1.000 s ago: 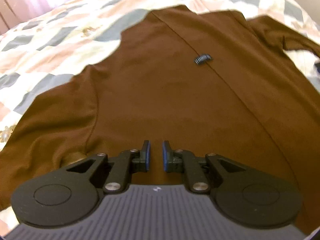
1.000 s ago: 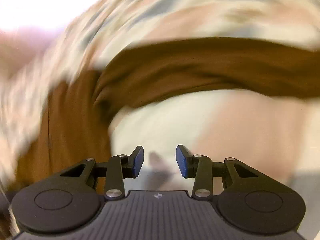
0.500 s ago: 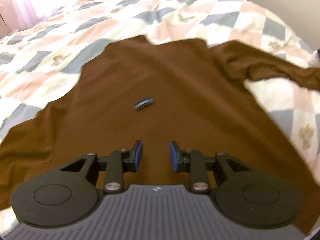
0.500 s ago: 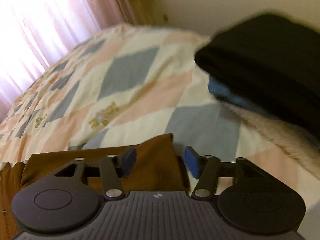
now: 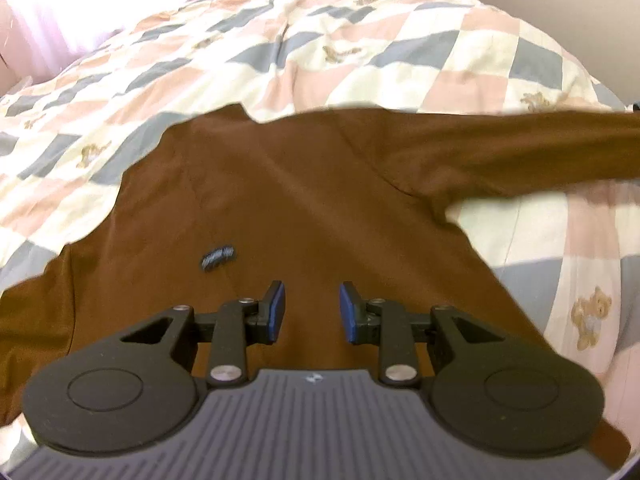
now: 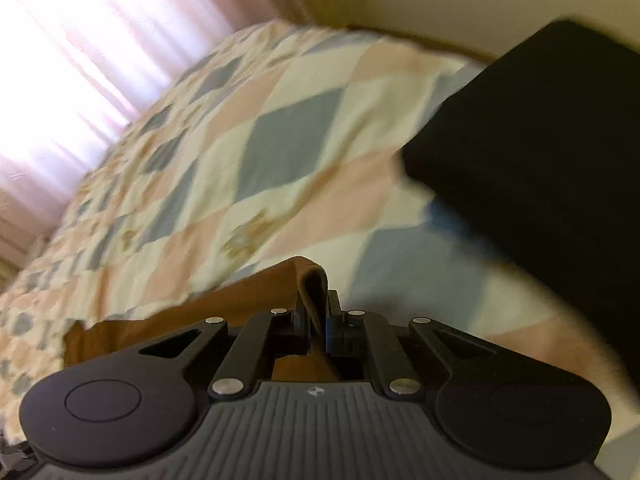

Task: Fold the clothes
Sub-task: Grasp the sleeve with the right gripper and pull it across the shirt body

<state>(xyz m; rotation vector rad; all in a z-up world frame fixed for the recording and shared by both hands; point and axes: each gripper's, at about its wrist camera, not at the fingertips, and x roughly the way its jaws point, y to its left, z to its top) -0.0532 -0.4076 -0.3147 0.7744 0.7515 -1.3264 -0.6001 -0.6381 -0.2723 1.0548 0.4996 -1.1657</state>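
Observation:
A brown long-sleeved shirt (image 5: 280, 208) lies spread on the checked bed quilt (image 5: 360, 40), with a small dark label (image 5: 217, 257) on its body. One sleeve (image 5: 520, 152) stretches out straight to the right, off the frame's edge. My left gripper (image 5: 311, 307) hovers open over the shirt's body, nothing between its blue pads. In the right wrist view, my right gripper (image 6: 317, 322) is shut on the brown sleeve end (image 6: 310, 280), which stands up folded between the fingers, lifted above the quilt (image 6: 240, 168).
A black folded garment (image 6: 540, 152) on top of blue and pale fabric sits on the bed to the right of the right gripper. Pink curtains (image 6: 80, 60) and a pale wall stand beyond the bed. Bare quilt surrounds the shirt.
My right gripper closed on the sleeve end and pulled it out straight to the right. My left gripper opened wider and drew back, so more of the shirt shows.

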